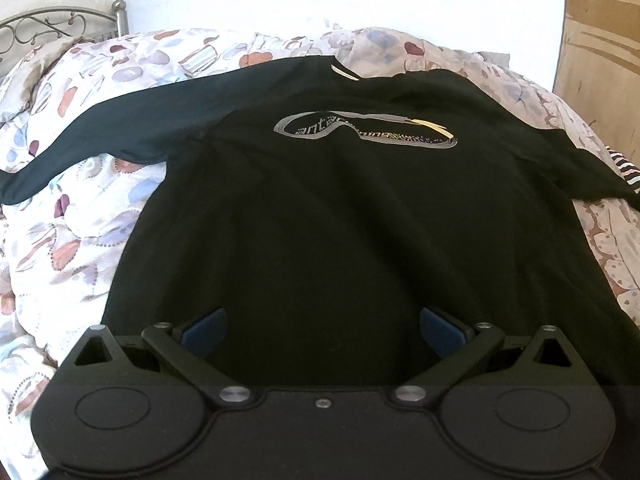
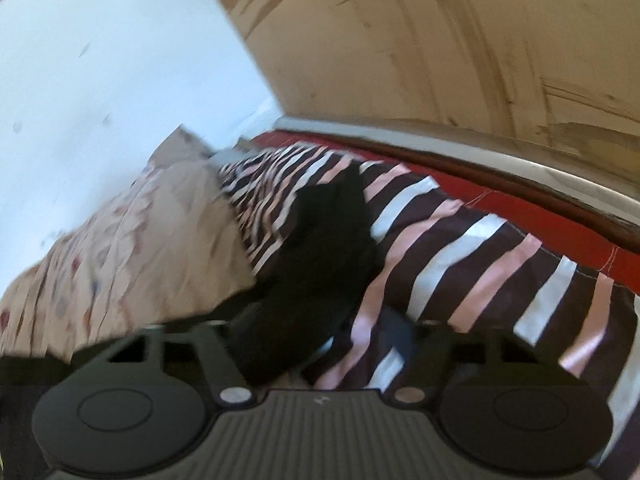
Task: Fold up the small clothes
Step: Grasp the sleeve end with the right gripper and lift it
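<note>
Black cotton, soft and limp by the look of it: the long-sleeved shirt (image 1: 320,208) lies face up across the floral duvet (image 1: 60,220), chest print showing, collar toward the wall. Starting at the left, one sleeve (image 1: 100,128) runs out long over the duvet, and that cuff end is where I judge a pinch would carry the whole arm inward. My left gripper (image 1: 322,330) hovers over the hem with its blue pads (image 1: 204,330) spread wide, nothing between them. The cloth should be light and drape wherever I leave it (it will slump and wrinkle rather than hold a crease), so I would take an edge or seam, not the middle. Further right, the other sleeve (image 2: 320,248) lies over a striped blanket (image 2: 460,248), and my right gripper (image 2: 316,340) is down at it; the picture is smeared, so I cannot tell whether its fingers have bitten the fabric or merely straddle it.
</note>
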A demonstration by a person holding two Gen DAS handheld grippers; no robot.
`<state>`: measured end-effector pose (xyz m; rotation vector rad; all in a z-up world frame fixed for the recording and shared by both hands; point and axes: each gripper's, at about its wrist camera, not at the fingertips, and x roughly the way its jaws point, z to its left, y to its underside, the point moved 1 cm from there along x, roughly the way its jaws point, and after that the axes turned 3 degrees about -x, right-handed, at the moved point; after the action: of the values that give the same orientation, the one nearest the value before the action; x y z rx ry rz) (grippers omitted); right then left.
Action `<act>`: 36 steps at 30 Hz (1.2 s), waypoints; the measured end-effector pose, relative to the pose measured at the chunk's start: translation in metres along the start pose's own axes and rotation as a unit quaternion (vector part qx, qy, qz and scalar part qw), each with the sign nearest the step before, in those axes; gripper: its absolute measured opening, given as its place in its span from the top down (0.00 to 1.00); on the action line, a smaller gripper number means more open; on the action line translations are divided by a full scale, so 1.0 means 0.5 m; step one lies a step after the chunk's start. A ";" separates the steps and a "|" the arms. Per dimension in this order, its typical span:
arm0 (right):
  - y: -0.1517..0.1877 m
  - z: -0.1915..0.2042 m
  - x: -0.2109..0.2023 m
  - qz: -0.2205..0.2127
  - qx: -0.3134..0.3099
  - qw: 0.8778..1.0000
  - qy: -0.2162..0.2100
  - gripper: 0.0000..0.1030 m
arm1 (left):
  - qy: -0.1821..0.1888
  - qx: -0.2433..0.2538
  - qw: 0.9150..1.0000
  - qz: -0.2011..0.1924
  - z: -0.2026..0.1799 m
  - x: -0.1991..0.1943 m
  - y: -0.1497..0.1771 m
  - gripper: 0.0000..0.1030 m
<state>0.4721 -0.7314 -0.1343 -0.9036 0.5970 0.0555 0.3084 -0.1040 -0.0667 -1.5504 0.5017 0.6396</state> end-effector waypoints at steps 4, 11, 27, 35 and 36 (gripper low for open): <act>-0.020 0.014 0.015 -0.027 -0.024 0.999 0.009 0.95 | -0.002 0.006 1.000 0.004 -0.013 0.006 -0.001 0.01; -0.072 0.169 -0.014 -0.077 -0.138 0.987 -0.030 0.96 | -0.007 0.011 1.000 0.007 -0.025 0.018 -0.006 0.01; 0.045 0.440 0.020 0.025 -0.328 0.927 -0.178 0.52 | -0.006 0.008 1.000 0.011 -0.023 0.022 -0.006 0.01; -0.069 0.319 0.041 0.006 -0.239 0.957 -0.164 0.32 | -0.002 -0.004 1.000 0.013 -0.017 0.031 -0.003 0.01; -0.079 0.317 0.056 0.010 -0.225 0.961 -0.163 0.32 | -0.002 -0.005 1.000 0.015 -0.017 0.033 -0.003 0.01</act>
<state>0.5807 -0.6427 -0.0459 -1.2964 0.2850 0.3636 0.3223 -0.1115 -0.0764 -1.5532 0.5204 0.6687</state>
